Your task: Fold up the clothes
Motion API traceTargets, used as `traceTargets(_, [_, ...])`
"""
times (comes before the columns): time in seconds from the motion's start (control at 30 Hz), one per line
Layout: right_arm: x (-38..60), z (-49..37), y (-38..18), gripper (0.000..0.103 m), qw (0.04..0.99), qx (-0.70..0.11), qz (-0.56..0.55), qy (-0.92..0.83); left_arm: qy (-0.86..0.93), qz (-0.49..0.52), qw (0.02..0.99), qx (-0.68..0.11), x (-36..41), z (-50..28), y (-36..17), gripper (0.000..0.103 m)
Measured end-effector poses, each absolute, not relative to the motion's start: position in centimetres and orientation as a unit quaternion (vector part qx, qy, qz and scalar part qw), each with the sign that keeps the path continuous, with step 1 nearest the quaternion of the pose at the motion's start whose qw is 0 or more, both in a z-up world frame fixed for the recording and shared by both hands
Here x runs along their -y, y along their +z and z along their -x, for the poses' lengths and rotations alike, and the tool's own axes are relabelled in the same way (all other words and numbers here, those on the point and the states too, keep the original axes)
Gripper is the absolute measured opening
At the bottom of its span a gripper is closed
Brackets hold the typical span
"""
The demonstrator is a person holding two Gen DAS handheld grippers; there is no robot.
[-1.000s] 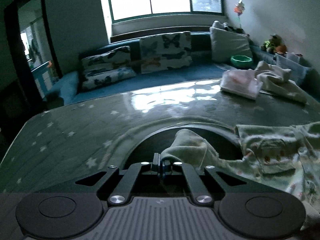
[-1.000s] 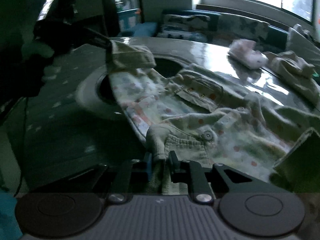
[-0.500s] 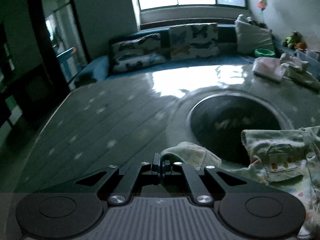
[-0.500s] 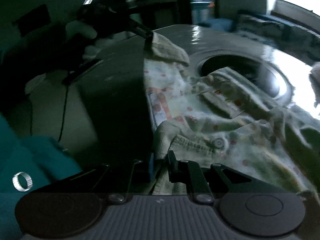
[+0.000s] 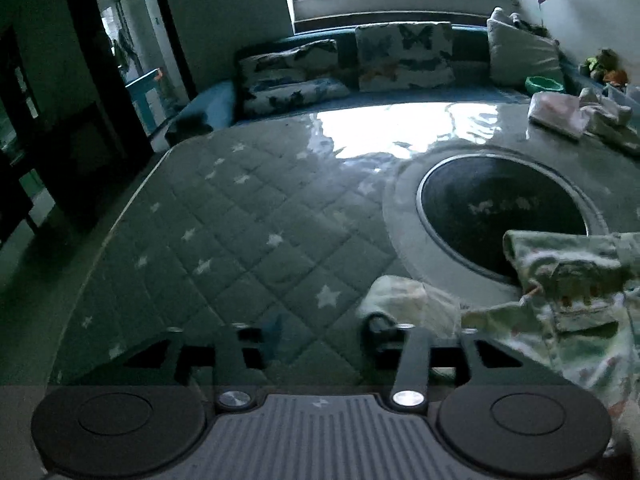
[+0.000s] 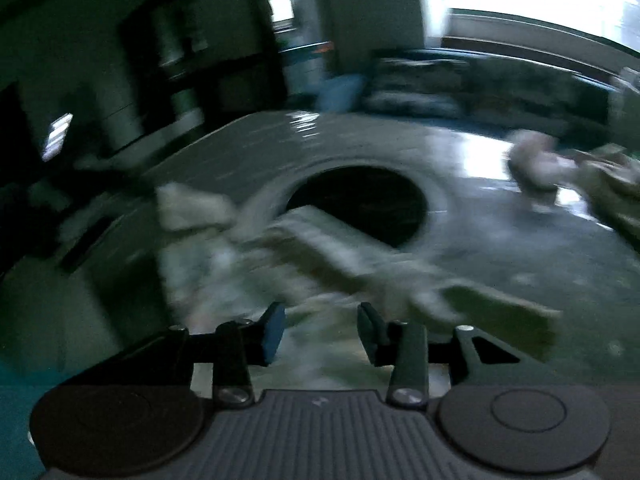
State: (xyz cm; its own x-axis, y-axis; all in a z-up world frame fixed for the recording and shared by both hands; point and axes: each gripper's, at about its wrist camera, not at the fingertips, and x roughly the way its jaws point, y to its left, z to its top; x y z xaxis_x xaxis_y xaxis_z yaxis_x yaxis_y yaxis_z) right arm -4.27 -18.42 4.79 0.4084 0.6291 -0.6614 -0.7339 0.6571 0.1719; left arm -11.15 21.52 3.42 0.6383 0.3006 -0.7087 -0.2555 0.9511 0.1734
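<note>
Left gripper [image 5: 320,330]: bottom centre of its frame, jaws just opened and apart, nothing between them; sleeve cuff [image 5: 404,300] lies loose just beside the right finger
Right gripper [image 6: 320,332]: bottom centre, jaws just opened and apart, blurred cloth below, not pinched
Printed baby shirt [image 5: 576,300]: lower right, spread on the quilted star table cover [image 5: 224,240], collar end over the round dark recess [image 5: 500,216]
Folded clothes [image 5: 556,114]: upper right, at the table's far edge
Butterfly cushions [image 5: 404,56]: top centre, on the sofa beneath the window
</note>
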Motion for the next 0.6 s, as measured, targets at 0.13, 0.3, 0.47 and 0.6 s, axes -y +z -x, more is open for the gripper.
traceTargets(0.13, [21.6,0.9,4.6,0.052,0.868,-0.369,0.048,0.33,0.155,-0.026,0.9,-0.406,-22.8,10.7,3.6,0.067])
traceTargets(0.3, [24.3,-0.1,3.6,0.053,0.871,-0.391,0.003,0.297,0.183,0.012,0.884,-0.43,-24.7,10.5,2.9,0.078])
traceTargets(0.47, [22.4,3.5,2.1,0.063,0.845,-0.402,0.065,0.346,0.2,0.035,0.868,-0.452,-25.5,10.7,1.3,0.078])
traceTargets(0.6, [21.6,7.2,1.8,0.064,0.823,-0.409,0.087,0.384,0.211,0.069,0.853,-0.472,-26.6,11.3,0.5,0.084])
